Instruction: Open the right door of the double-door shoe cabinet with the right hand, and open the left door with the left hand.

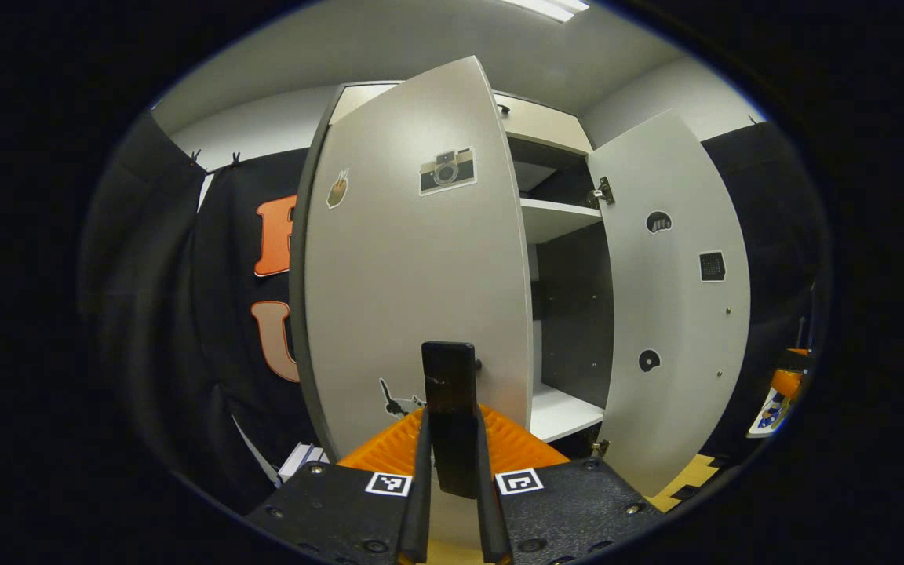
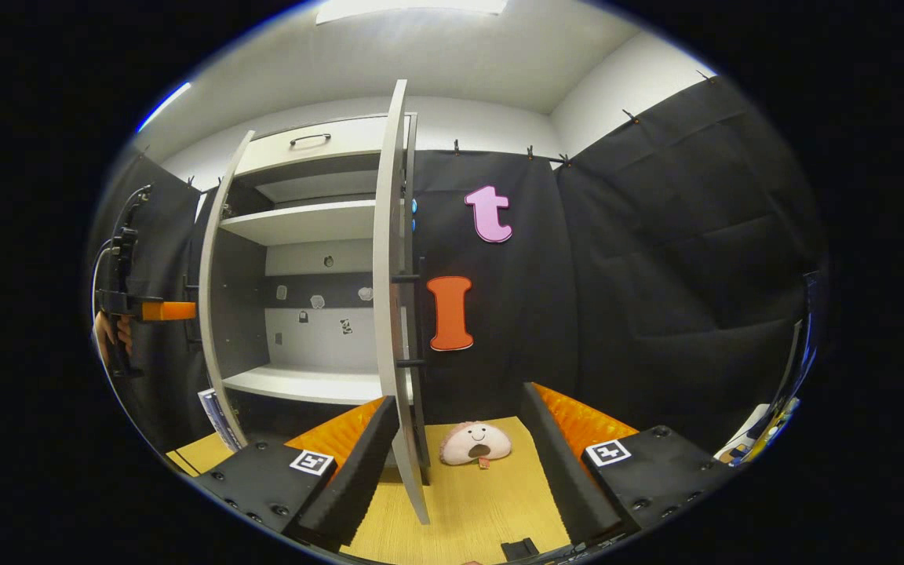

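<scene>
The shoe cabinet (image 1: 546, 125) stands with both doors swung out. My left gripper (image 1: 452, 416) is shut on the black handle (image 1: 449, 369) of the left door (image 1: 413, 267), which is partly open. The right door (image 1: 676, 314) is wide open. In the right gripper view that right door (image 2: 388, 275) shows edge-on, its black bar handle (image 2: 406, 322) on the outer face. My right gripper (image 2: 456, 471) is open, with the door's lower edge between its fingers, close to the left finger (image 2: 358, 463). The left gripper (image 2: 173, 311) and a hand show at the left door (image 2: 213, 314).
White shelves (image 2: 303, 224) inside the cabinet are bare, with small stickers on the back wall. A pink plush toy (image 2: 475, 443) lies on the wooden floor (image 2: 483, 502) beside the right door. Papers (image 1: 301, 459) lean at the cabinet's left foot. Black cloth walls close in all around.
</scene>
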Available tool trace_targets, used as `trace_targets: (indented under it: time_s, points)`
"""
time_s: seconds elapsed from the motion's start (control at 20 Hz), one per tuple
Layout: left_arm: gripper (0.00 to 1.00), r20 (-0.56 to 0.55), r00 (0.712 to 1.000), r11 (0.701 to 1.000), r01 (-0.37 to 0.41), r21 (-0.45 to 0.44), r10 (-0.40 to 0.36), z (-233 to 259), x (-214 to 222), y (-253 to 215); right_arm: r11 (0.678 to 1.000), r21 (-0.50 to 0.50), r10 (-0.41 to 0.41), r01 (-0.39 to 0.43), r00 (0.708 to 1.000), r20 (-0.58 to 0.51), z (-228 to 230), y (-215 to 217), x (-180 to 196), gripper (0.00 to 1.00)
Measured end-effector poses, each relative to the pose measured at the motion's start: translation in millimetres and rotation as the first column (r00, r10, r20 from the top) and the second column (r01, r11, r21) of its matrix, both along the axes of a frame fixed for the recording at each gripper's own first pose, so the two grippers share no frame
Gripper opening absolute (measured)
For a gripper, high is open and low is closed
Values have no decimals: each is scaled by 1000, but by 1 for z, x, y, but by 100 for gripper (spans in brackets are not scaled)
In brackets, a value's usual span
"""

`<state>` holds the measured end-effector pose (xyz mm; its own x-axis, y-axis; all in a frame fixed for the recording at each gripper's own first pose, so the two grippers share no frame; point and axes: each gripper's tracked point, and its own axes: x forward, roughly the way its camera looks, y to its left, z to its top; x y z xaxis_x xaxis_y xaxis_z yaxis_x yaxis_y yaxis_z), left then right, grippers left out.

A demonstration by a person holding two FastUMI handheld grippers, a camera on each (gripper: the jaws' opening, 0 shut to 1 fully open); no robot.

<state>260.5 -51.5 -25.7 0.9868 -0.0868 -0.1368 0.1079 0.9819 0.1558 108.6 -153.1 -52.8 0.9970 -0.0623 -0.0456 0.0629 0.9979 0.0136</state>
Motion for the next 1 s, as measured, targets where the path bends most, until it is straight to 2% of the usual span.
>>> trace_targets:
  time_s: [0.2, 0.25, 0.3, 0.35, 0.45, 0.6, 0.65, 0.7, 0.85, 1.0]
  points:
    - [24, 27, 998, 998, -60, -29, 61, 1, -4, 6, 1000, -13, -1, 1, 1000, 24, 5, -1, 8, 94]
    - [23, 37, 996, 996, -79, -33, 80, 2, -5, 8, 1000, -14, 1, 0, 1000, 21, 3, 1, 9, 100]
    - [23, 48, 994, 995, -97, -39, 99, 3, -5, 11, 1000, -15, 2, -1, 1000, 17, 2, 2, 10, 94]
    - [22, 61, 991, 992, -118, -46, 120, 4, -6, 14, 1000, -16, 0, 1, 1000, 13, 1, 3, 11, 100]
    - [22, 90, 983, 986, -156, -65, 161, 9, -3, 23, 1000, -16, 2, -2, 1000, 6, -2, 5, 15, 100]
    - [18, 125, 981, 987, -136, -82, 146, 15, 1, 21, 1000, -18, 17, -17, 1000, 12, 1, 14, 20, 100]
    - [14, 131, 982, 989, -124, -76, 134, 15, 2, 22, 999, -21, 24, -24, 1000, 14, 2, 19, 22, 94]
    - [14, 137, 983, 991, -112, -72, 121, 16, 2, 22, 999, -24, 30, -30, 999, 14, 2, 24, 25, 100]
    - [14, 149, 982, 991, -107, -82, 118, 18, 3, 24, 999, -19, 48, -48, 999, 9, 5, 38, 32, 100]
    - [16, 155, 976, 986, -138, -89, 151, 18, 5, 32, 998, -2, 60, -60, 998, 7, 5, 55, 35, 100]
